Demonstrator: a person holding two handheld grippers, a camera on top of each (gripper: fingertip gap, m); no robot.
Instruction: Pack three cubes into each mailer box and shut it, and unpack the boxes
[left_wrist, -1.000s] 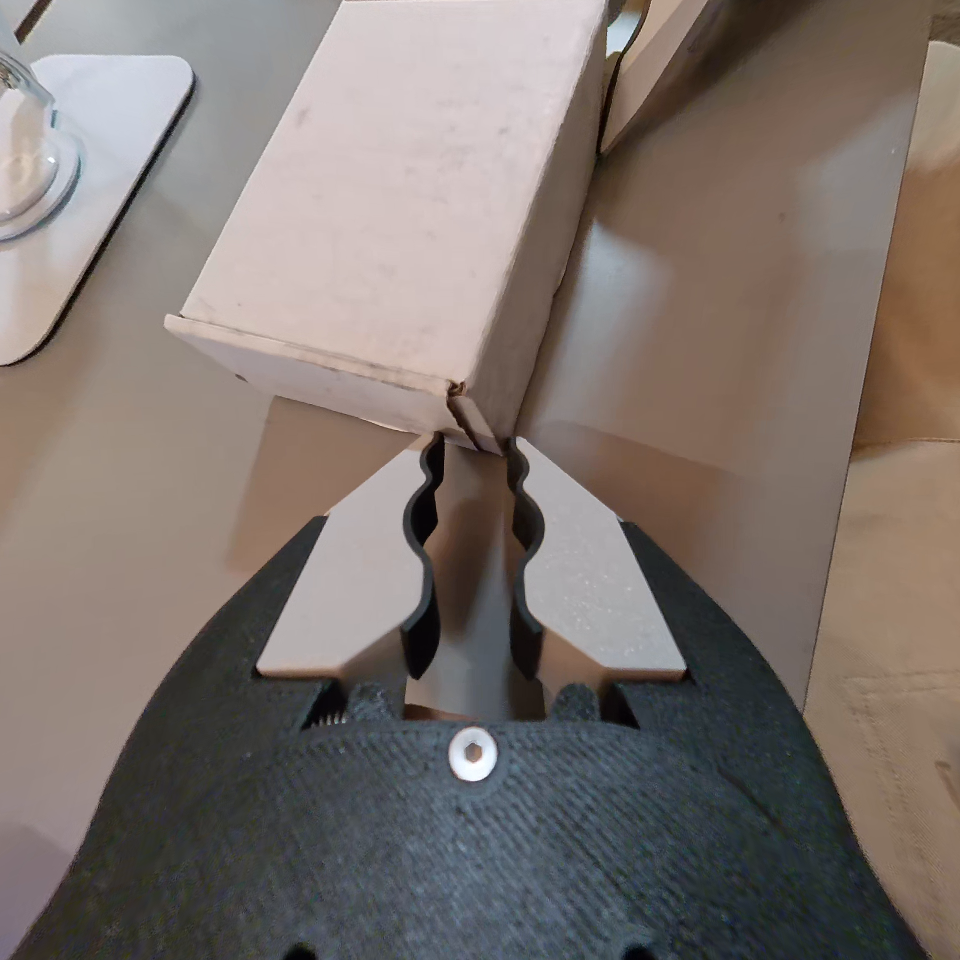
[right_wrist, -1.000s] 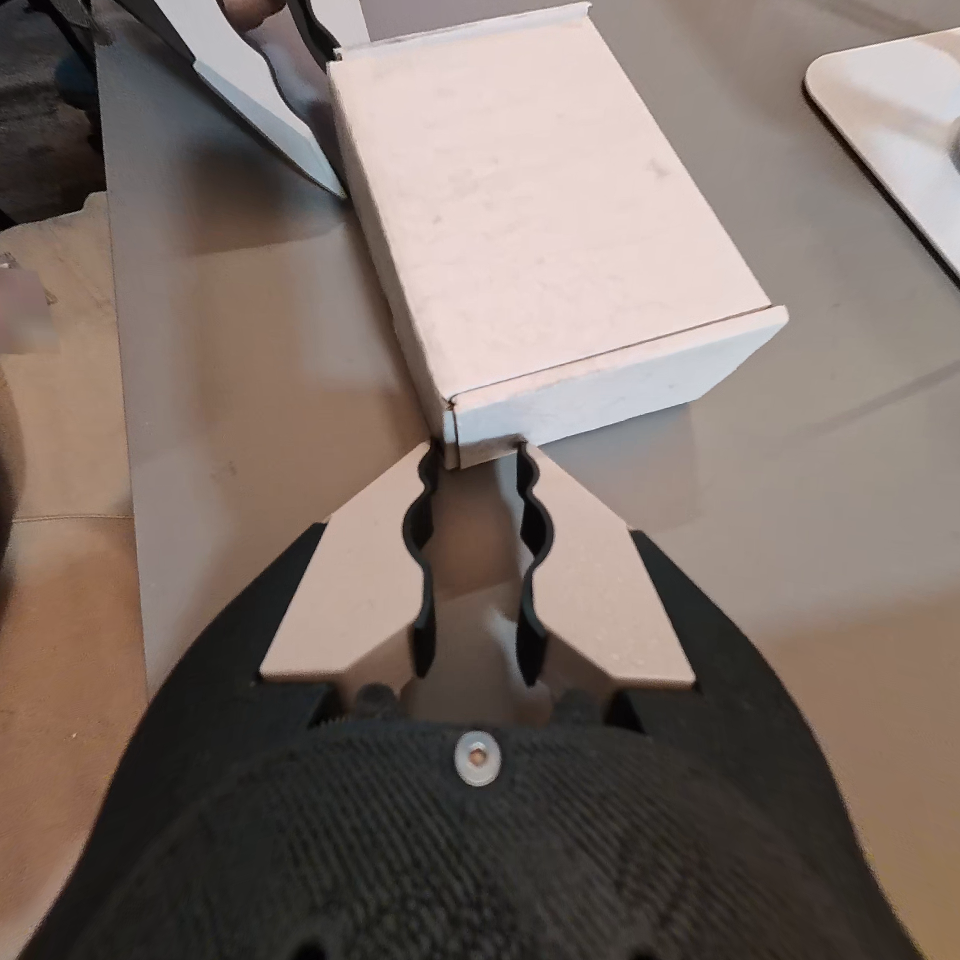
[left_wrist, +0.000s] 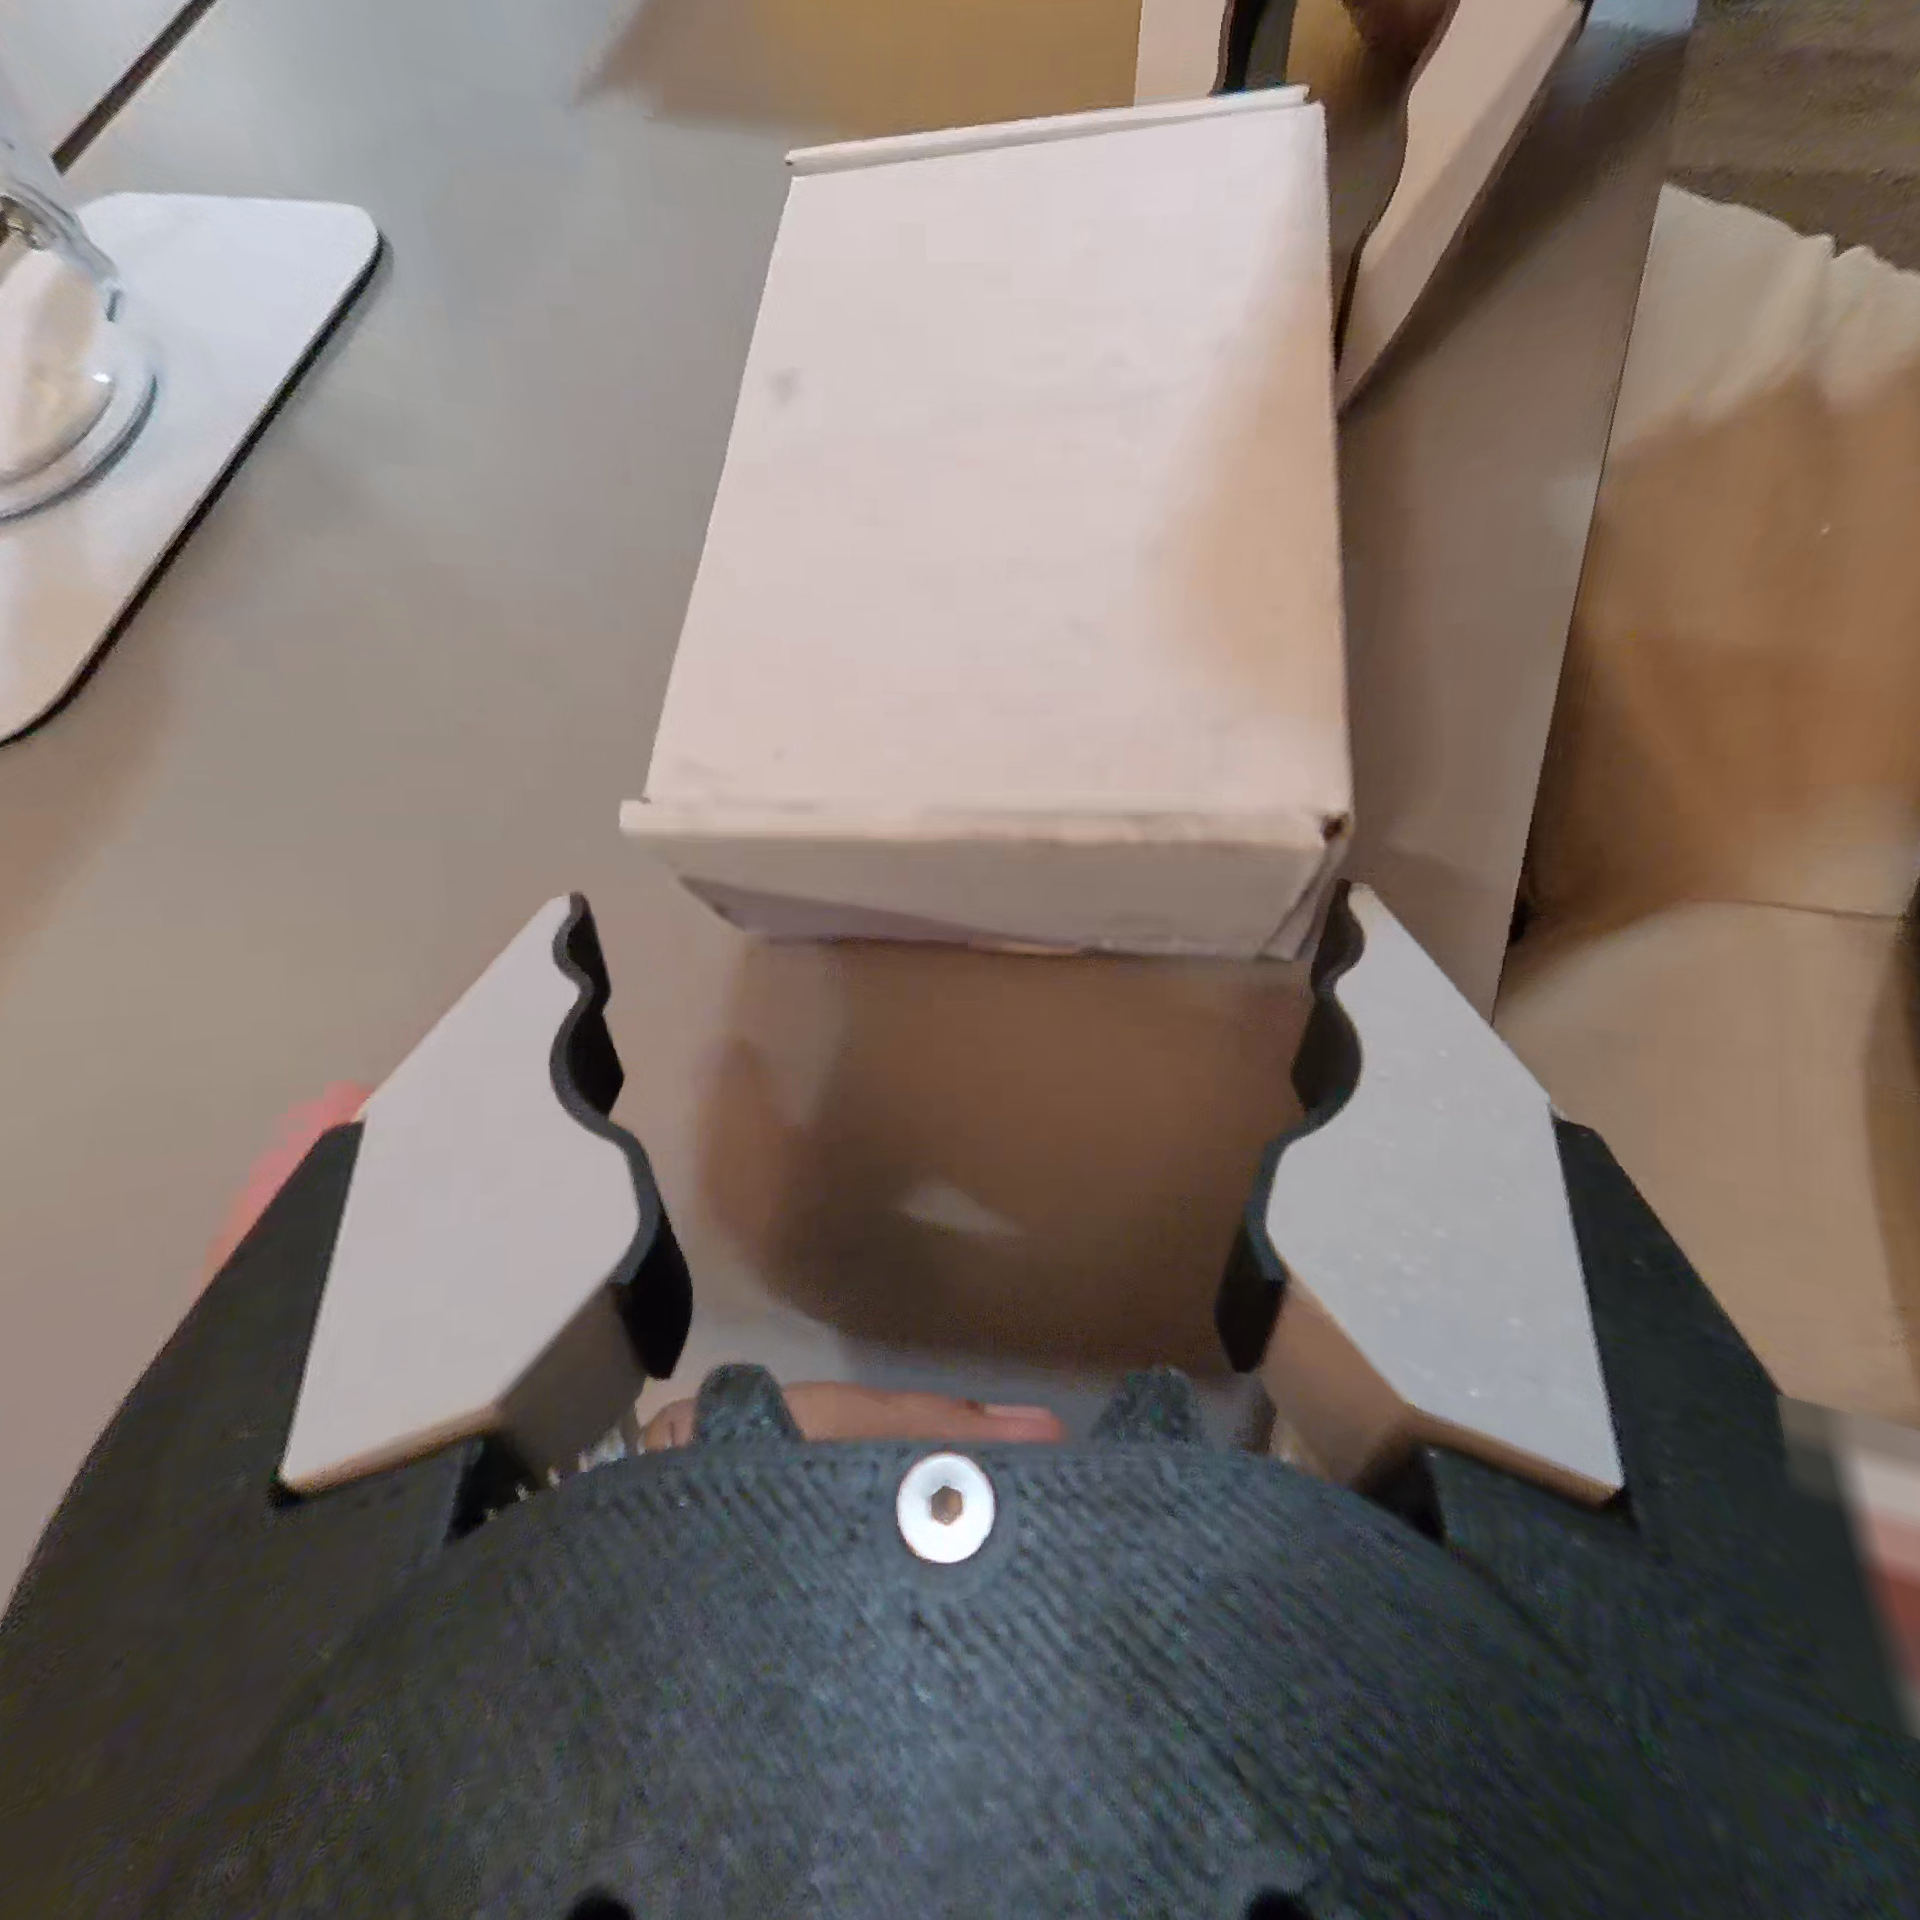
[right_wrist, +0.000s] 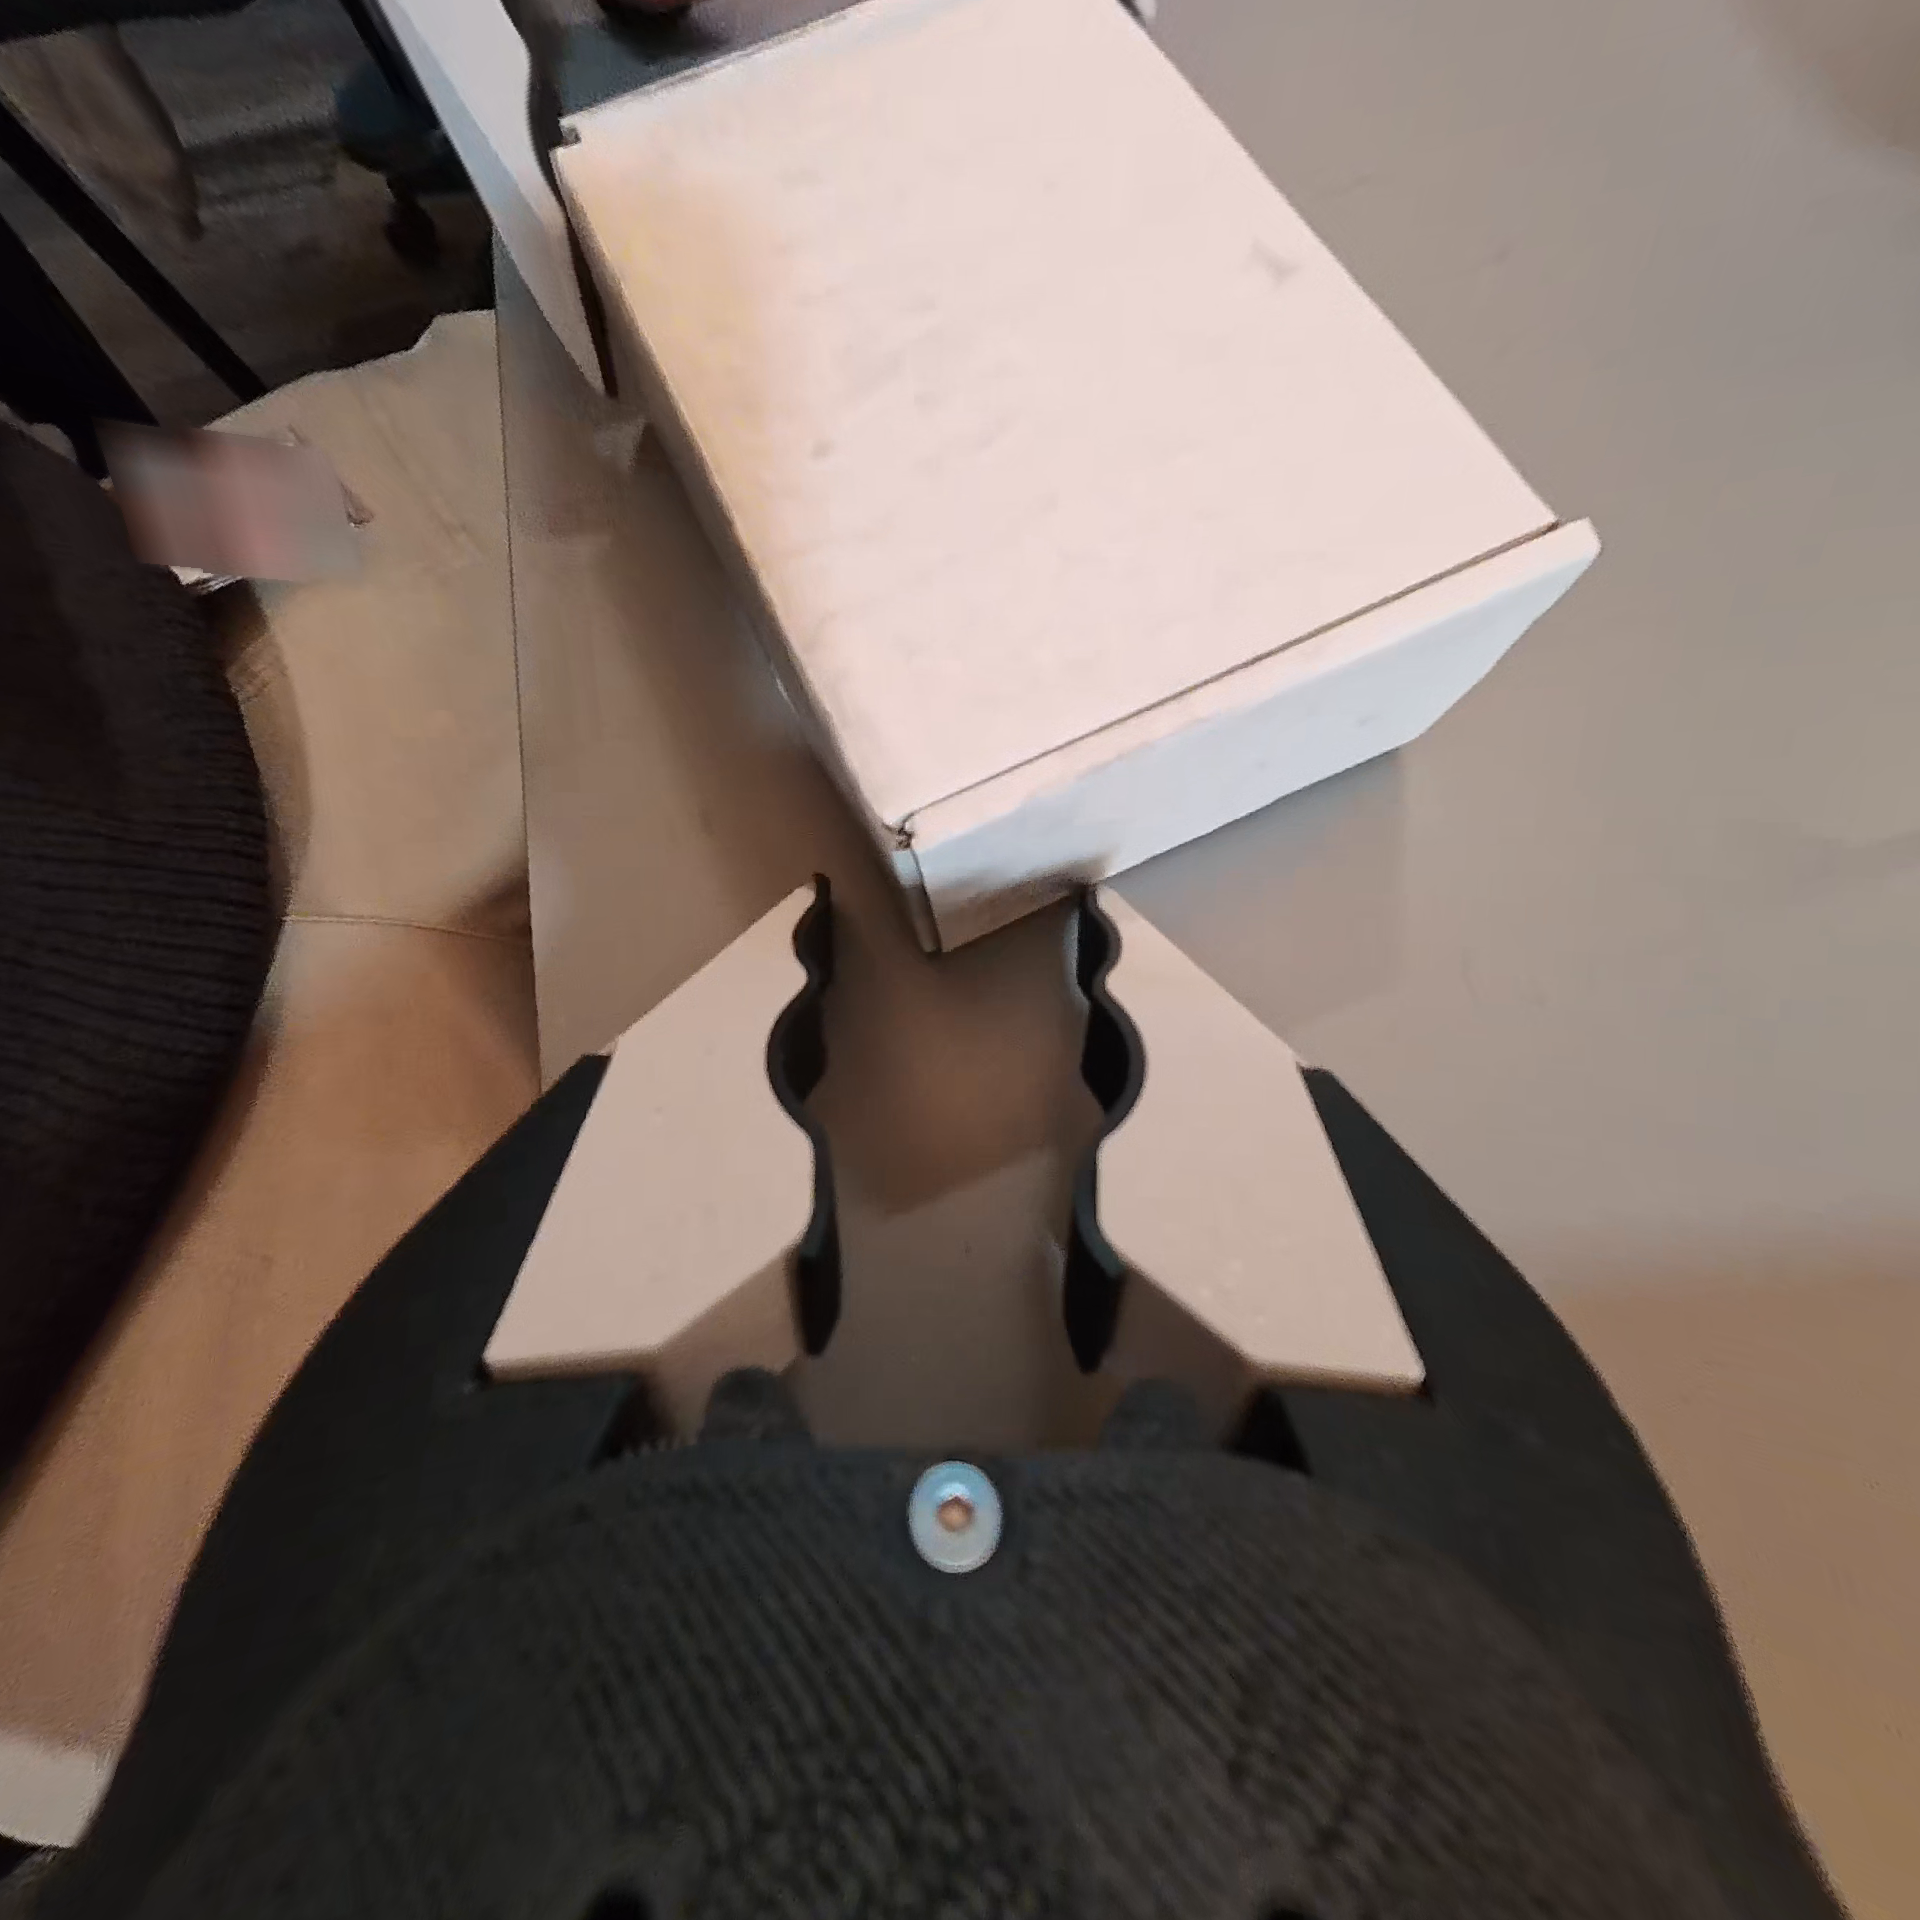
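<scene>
Grey table fills both views; a white mat lies far left; the shut mailer box sits mid-table; the left gripper is spread wide just before it; the right gripper gapes at its corner, holding nothing.

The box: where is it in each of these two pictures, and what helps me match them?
Left wrist view: the box fills the centre, just beyond the open left tool.
Right wrist view: it runs from top centre to the right, its near corner at the right tool.
Shared landmark: the grey table.
</scene>
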